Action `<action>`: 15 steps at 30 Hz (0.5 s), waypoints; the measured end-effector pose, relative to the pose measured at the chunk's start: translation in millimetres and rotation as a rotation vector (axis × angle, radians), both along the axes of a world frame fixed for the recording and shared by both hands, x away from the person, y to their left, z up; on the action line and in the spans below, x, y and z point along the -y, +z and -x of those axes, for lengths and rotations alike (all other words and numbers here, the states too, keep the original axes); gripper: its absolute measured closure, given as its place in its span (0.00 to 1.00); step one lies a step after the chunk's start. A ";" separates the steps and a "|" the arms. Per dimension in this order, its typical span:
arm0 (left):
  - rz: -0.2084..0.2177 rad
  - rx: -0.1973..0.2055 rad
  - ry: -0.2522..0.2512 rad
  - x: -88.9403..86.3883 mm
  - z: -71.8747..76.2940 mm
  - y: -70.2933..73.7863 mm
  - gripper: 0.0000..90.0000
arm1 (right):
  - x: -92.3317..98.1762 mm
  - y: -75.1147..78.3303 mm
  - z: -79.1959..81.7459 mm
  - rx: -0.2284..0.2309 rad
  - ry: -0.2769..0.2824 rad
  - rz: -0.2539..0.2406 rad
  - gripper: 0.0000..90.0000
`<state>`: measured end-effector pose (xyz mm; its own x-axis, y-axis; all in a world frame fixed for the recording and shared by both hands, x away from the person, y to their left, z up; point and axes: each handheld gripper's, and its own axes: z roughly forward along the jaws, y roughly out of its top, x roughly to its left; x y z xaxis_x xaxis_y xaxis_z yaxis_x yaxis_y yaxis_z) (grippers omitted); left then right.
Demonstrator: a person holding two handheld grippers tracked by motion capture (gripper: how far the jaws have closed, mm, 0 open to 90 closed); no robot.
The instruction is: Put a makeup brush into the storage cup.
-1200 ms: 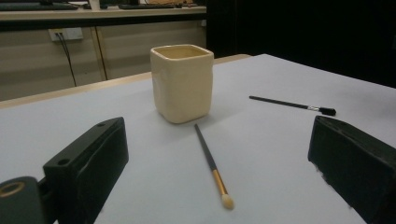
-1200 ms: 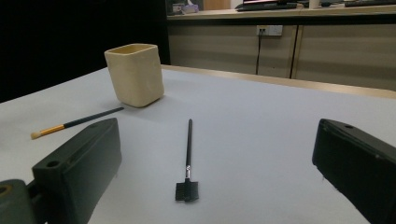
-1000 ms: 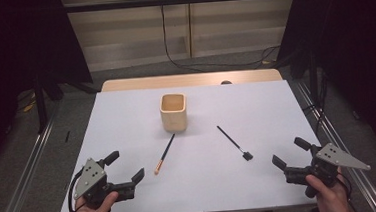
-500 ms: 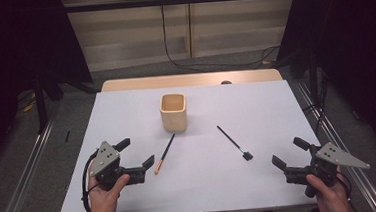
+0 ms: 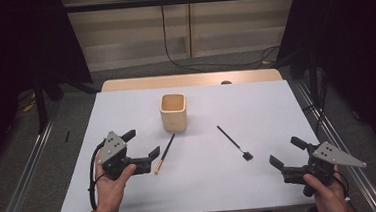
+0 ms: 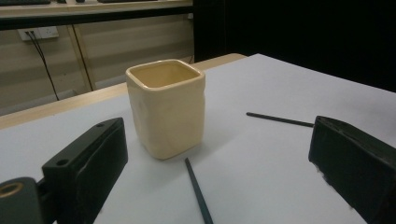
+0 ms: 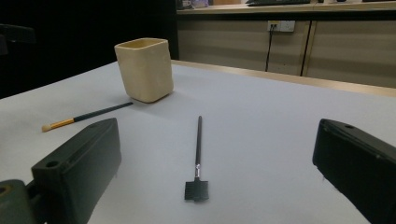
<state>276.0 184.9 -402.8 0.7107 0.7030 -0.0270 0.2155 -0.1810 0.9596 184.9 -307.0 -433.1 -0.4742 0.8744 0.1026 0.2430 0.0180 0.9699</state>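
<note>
A cream square cup (image 5: 173,112) stands upright at the middle of the white table (image 5: 207,190). A thin dark brush with a pale tip (image 5: 164,154) lies just in front of the cup, slanting toward the left. My left gripper (image 5: 142,143) is open beside that brush's tip, holding nothing. In the left gripper view the cup (image 6: 166,107) and the brush handle (image 6: 198,191) lie between the wide jaws. A black brush with a flat head (image 5: 233,143) lies to the right of the cup. My right gripper (image 5: 285,150) is open near the front right corner, facing that flat-headed brush (image 7: 198,154).
A wooden table edge (image 5: 189,80) shows beyond the white sheet. Metal rails (image 5: 25,177) run along both sides of the table. Cables (image 5: 183,61) trail on the floor behind, below a panelled wall.
My left gripper has moved forward and to the right, from the front left corner up to the tip of the pale-tipped brush. The right gripper has hardly moved.
</note>
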 end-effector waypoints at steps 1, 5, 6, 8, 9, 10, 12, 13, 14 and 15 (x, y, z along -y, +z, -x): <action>-0.003 -0.002 -0.001 -0.1 -2.0 1.0 0.05 | 0.0 0.0 0.0 0.000 0.000 0.000 0.00; -0.032 -0.022 -0.004 2.2 -12.0 2.7 0.05 | 0.8 -0.3 0.1 0.000 -0.002 0.001 0.00; -0.041 -0.028 -0.008 3.5 -14.4 3.0 0.05 | 0.9 -0.3 0.1 -0.004 -0.001 0.000 0.00; -0.058 -0.046 -0.020 6.8 -20.9 4.5 0.05 | 0.9 -0.3 0.4 -0.001 0.000 0.001 0.00; -0.058 -0.046 -0.020 6.8 -20.9 4.5 0.05 | 0.9 -0.3 0.4 -0.001 0.000 0.001 0.00; -0.077 -0.052 -0.028 7.6 -22.7 5.0 0.05 | 0.6 -0.3 1.0 -0.004 0.002 0.002 0.00; -0.107 -0.060 -0.025 8.9 -24.9 5.8 0.05 | 0.7 -0.1 1.7 0.001 0.002 0.003 0.00; -0.110 -0.072 -0.024 8.9 -26.5 6.4 0.05 | 0.7 -0.1 1.7 0.001 0.002 0.003 0.00; -0.113 -0.087 -0.028 8.9 -28.1 7.1 0.05 | 0.8 -0.1 2.0 -0.001 0.002 0.003 0.00; -0.124 -0.100 -0.031 9.4 -29.7 7.9 0.05 | 0.7 -0.3 1.7 -0.004 -0.001 0.001 0.00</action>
<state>305.7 175.5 -394.9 0.7303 0.6830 -0.0131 0.3012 -0.3047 0.9036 183.3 -307.7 -433.4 -0.4729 0.8750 0.1036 0.2465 0.0185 0.9690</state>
